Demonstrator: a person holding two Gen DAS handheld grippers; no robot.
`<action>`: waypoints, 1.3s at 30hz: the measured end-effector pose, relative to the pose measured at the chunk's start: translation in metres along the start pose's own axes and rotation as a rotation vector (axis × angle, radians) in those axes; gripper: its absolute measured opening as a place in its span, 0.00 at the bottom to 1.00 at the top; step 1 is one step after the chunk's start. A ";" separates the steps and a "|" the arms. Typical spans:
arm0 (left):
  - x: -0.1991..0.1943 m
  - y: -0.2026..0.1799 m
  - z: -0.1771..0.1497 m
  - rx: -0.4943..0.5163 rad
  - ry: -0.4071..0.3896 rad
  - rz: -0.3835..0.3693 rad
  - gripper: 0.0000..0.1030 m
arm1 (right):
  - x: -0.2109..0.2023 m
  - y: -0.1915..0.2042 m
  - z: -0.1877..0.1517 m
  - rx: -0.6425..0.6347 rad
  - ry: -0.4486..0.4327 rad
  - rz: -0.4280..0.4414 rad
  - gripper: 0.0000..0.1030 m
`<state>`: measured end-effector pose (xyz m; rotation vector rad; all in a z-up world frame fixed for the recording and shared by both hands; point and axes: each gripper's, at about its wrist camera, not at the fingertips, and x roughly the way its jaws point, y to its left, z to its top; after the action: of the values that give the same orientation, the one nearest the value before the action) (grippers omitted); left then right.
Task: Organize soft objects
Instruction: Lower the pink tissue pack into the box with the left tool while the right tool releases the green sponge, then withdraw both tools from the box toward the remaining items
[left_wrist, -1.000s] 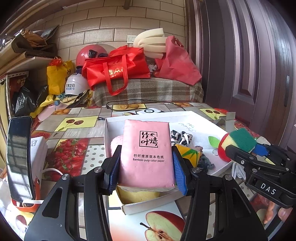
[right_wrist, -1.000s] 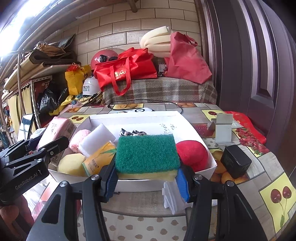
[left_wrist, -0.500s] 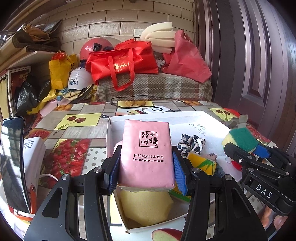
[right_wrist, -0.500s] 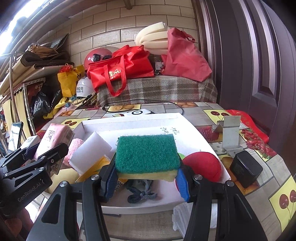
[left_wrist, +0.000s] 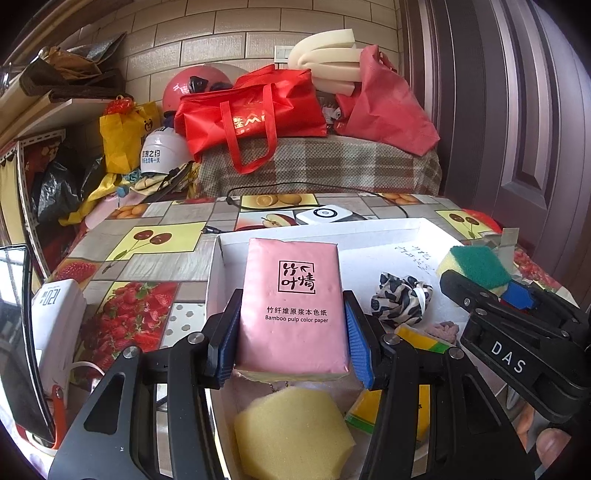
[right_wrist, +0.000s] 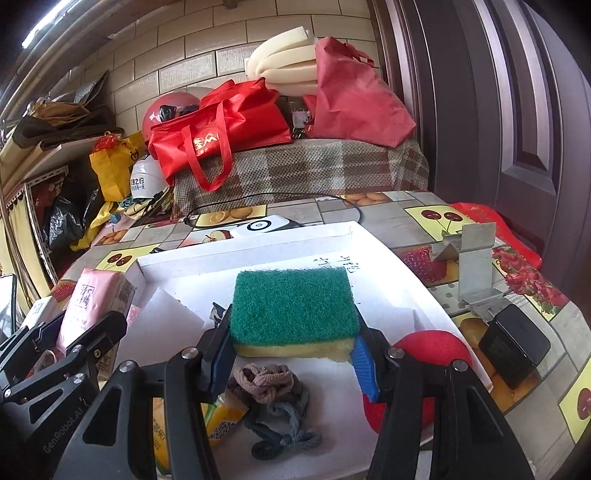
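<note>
Fruit-print table w/ white box: now carried further in over box vs a sec ago, left gripper clamping pink tissue pack, right gripper clamping green sponge, so drop-off looks close.

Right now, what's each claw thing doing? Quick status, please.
Left gripper clamps pink tissue pack. Right gripper clamps green sponge. Both over white box. Box bottom crowded near grippers; far end bare.

Daylight fills my views, sharp and bright. The white box glares. Fisheye bends edges and darkens corners.
</note>
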<state>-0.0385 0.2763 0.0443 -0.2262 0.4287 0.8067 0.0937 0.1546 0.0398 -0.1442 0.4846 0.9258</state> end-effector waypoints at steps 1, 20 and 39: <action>0.001 -0.001 0.001 0.001 0.003 0.003 0.49 | 0.003 0.000 0.001 0.004 0.005 -0.003 0.54; 0.002 0.006 0.001 -0.045 0.004 0.102 0.96 | 0.009 -0.005 0.005 0.049 0.004 -0.080 0.92; -0.033 0.024 -0.007 -0.135 -0.144 0.072 0.99 | -0.026 0.008 -0.003 -0.036 -0.125 -0.086 1.00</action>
<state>-0.0782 0.2687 0.0520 -0.2770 0.2482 0.9172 0.0731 0.1392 0.0502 -0.1379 0.3432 0.8535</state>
